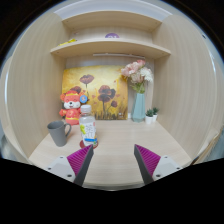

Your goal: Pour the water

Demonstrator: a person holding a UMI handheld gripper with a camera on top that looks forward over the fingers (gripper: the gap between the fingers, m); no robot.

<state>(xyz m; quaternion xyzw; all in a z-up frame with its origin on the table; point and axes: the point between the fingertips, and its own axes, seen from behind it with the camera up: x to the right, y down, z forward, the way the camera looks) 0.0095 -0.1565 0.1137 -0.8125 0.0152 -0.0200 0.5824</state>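
Note:
A clear plastic water bottle (88, 127) with a blue-and-white label stands upright on the light wooden desk (115, 140), just ahead of my left finger. A grey mug (57, 132) stands to its left, close beside it. My gripper (112, 160) is open and empty, low over the desk's front part, with its two purple pads spread wide. Nothing is between the fingers. The bottle is slightly left of the gap between them.
A red-and-white plush toy (71, 108) sits behind the mug and bottle. A flower painting (95, 90) leans on the back wall. A teal vase of flowers (138, 95) and a small potted plant (152, 115) stand at the back right. A shelf (110, 47) hangs above.

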